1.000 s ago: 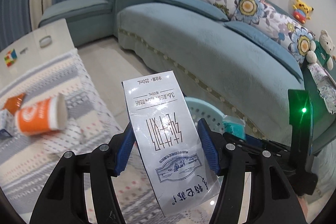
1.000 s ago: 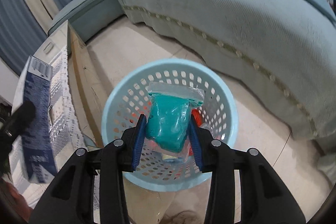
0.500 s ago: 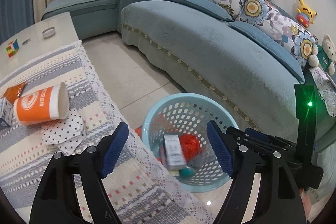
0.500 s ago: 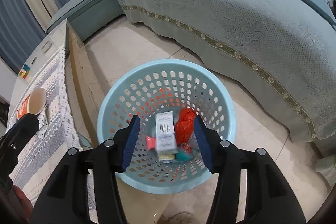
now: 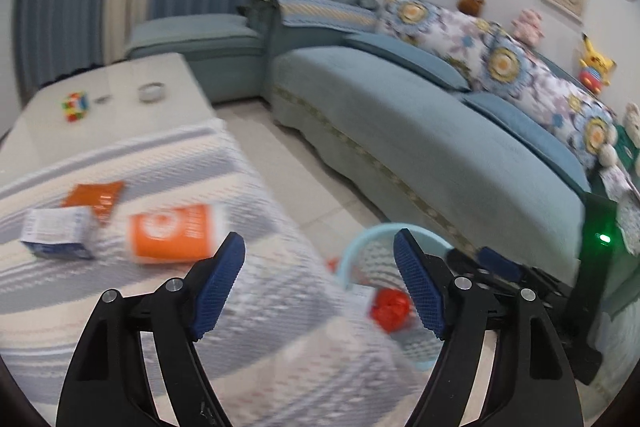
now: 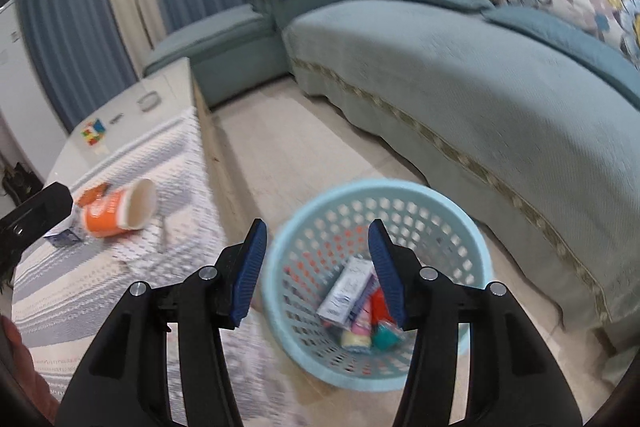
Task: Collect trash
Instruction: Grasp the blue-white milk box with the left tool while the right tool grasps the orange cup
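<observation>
A light blue perforated basket (image 6: 460, 227) stands on the floor beside the table; it holds a white carton (image 6: 346, 291), red, pink and teal trash. It also shows in the left wrist view (image 5: 360, 243). An orange paper cup (image 5: 176, 233) lies on its side on the striped cloth, also seen in the right wrist view (image 6: 116, 211). A small white-blue box (image 5: 56, 233) and an orange wrapper (image 5: 96, 197) lie left of it. My left gripper (image 5: 320, 283) is open and empty over the table edge. My right gripper (image 6: 318, 267) is open and empty above the basket.
A low white table (image 5: 120, 99) with a striped cloth (image 5: 248, 307) carries a colour cube (image 5: 74, 105) and a small ring (image 5: 151, 91). A long teal sofa (image 5: 440, 131) with flowered cushions runs along the right. Tiled floor (image 6: 288, 155) lies between table and sofa.
Both grippers let go of their trash, the carton and the teal packet, which now lie in the basket. Both have since swung left toward the table and tilted up.
</observation>
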`<act>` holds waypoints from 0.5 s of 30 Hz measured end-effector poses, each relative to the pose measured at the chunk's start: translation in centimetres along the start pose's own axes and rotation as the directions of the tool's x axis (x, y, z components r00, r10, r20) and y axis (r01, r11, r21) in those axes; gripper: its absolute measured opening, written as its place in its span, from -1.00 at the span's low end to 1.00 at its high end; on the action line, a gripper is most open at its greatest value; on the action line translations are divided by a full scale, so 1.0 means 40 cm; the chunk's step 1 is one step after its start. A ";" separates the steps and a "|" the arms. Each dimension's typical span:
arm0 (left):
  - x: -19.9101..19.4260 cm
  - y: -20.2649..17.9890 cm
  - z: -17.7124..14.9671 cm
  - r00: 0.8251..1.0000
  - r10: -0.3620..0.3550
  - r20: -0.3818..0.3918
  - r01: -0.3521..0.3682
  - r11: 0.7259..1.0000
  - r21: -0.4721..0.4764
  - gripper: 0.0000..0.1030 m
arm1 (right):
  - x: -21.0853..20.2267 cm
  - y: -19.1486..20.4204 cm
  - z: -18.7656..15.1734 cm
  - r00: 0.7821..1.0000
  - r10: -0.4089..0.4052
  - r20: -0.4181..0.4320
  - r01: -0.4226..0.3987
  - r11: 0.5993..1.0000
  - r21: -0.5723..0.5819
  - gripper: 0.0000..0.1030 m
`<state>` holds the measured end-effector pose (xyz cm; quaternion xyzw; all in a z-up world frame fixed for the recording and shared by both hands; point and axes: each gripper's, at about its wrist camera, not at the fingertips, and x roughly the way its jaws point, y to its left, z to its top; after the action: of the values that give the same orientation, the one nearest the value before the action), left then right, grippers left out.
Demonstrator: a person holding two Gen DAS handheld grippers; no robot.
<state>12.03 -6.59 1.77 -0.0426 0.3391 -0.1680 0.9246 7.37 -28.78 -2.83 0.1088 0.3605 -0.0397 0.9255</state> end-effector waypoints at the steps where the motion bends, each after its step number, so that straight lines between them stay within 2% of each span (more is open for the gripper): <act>1: -0.009 0.024 0.005 1.000 0.025 0.010 -0.025 1.000 -0.014 0.46 | -0.004 0.013 0.000 1.000 0.007 0.012 -0.007 1.000 -0.009 -0.04; 3: -0.021 0.082 0.009 0.996 0.082 0.032 -0.080 0.996 -0.039 0.46 | -0.009 0.050 -0.005 0.999 0.023 0.035 -0.022 0.999 -0.032 -0.04; 6: -0.021 0.190 0.008 0.979 0.199 0.051 -0.194 0.977 -0.087 0.51 | 0.005 0.116 -0.024 0.998 0.049 0.048 -0.045 0.996 -0.076 -0.04; 9: 0.012 0.324 -0.005 0.949 0.313 0.023 -0.305 0.938 -0.161 0.52 | 0.040 0.171 -0.054 0.998 0.058 0.033 -0.054 0.992 -0.110 0.04; 12: 0.044 0.418 -0.019 0.933 0.360 -0.013 -0.356 0.914 -0.193 0.52 | 0.100 0.233 -0.093 0.999 0.049 0.002 -0.048 0.984 -0.170 0.12; 15: 0.089 0.458 -0.032 0.907 0.420 -0.038 -0.420 0.890 -0.178 0.52 | 0.141 0.280 -0.129 0.999 0.041 -0.021 -0.044 0.971 -0.234 0.12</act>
<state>18.90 9.48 -4.91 -0.0530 0.3535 0.0675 0.9315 9.84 -16.66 -8.39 0.0068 0.3675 0.0238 0.9297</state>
